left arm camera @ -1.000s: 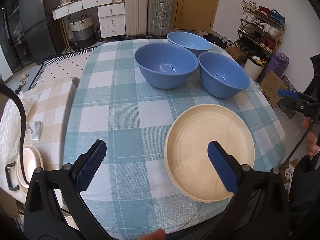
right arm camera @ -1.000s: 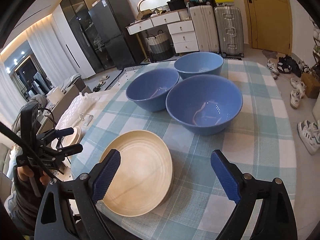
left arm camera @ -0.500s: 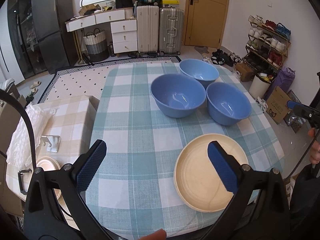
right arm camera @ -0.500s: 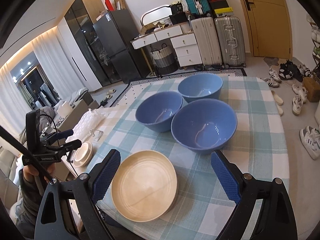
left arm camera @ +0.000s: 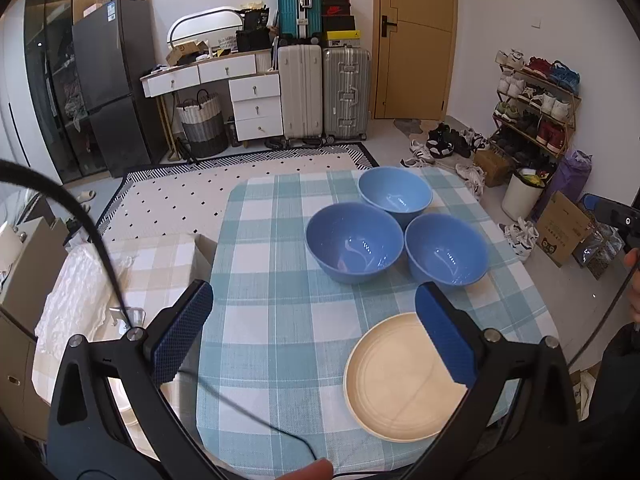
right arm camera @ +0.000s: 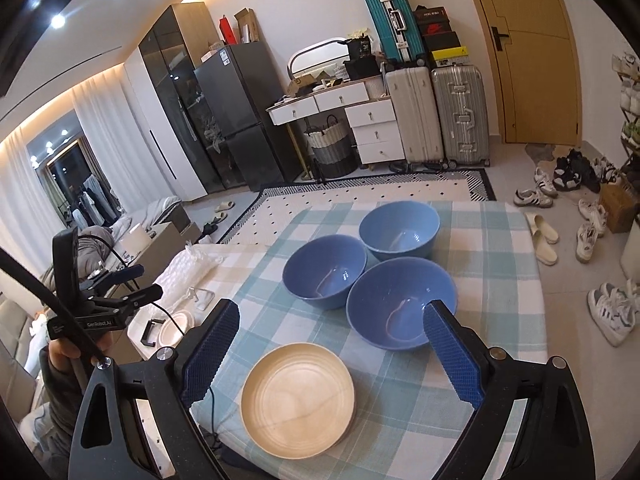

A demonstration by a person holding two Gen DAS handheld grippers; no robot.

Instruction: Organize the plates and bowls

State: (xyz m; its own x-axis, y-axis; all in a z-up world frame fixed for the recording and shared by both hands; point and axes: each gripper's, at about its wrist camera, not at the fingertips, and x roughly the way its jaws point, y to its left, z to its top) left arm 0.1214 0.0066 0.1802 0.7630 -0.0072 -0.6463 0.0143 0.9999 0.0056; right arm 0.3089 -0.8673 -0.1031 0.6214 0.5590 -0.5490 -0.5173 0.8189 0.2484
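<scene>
Three blue bowls stand close together on the checked tablecloth (left arm camera: 276, 280): a middle bowl (left arm camera: 354, 248), a far bowl (left arm camera: 394, 196) and a right bowl (left arm camera: 446, 254). A cream plate (left arm camera: 396, 376) lies at the near edge, in front of the bowls. My left gripper (left arm camera: 312, 296) hangs open, high above the table, holding nothing. In the right wrist view the same bowls (right arm camera: 324, 272) (right arm camera: 400, 230) (right arm camera: 400, 300) and plate (right arm camera: 298, 396) lie below my right gripper (right arm camera: 332, 312), which is open and empty. The left gripper (right arm camera: 144, 280) shows at the far left, off the table.
A low side table (left arm camera: 160, 256) with a beige checked cloth stands left of the table; it carries bubble wrap (right arm camera: 192, 268) and small cream plates (right arm camera: 172, 328). A black cable (left arm camera: 240, 412) trails over the near table edge. Shoes (right arm camera: 584, 236) lie on the floor to the right.
Both grippers have drawn back and up from the table, so bowls and plate look smaller and lower. Both stay open. The dishes have not moved.
</scene>
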